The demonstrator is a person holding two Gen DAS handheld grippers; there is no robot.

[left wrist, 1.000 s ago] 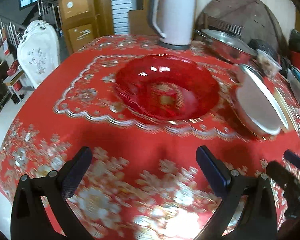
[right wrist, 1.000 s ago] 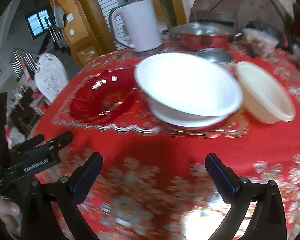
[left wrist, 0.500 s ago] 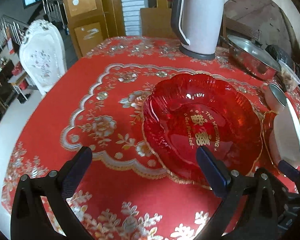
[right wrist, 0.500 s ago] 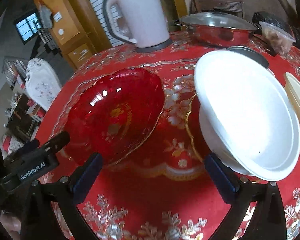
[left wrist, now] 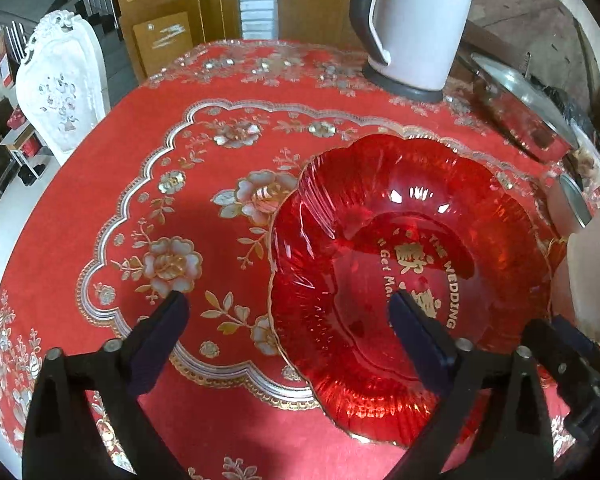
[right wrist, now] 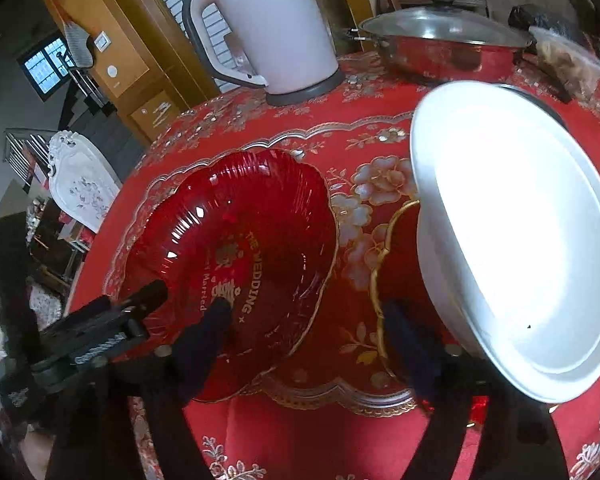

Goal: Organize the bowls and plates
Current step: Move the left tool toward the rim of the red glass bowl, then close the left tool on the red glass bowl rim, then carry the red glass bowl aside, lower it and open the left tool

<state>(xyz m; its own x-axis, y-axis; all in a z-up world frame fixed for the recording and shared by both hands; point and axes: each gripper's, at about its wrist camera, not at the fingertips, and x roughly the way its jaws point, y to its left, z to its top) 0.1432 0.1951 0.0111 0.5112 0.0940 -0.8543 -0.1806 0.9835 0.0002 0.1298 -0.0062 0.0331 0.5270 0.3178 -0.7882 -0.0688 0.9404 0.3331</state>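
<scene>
Red glass plate [left wrist: 340, 264], gold "THE WEDDING" lettering

Bare cloth [left wrist: 112, 184] lies open left of the red dish [left wrist: 404, 264] — kettle [left wrist: 416, 20] and pot [right wrist: 440, 48] crowd behind.

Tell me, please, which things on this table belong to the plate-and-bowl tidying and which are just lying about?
Job: red glass dish; white bowl; red gold-rimmed plate under it.

Lying about: white kettle; lidded steel pan; bag of food; white chair.
</scene>
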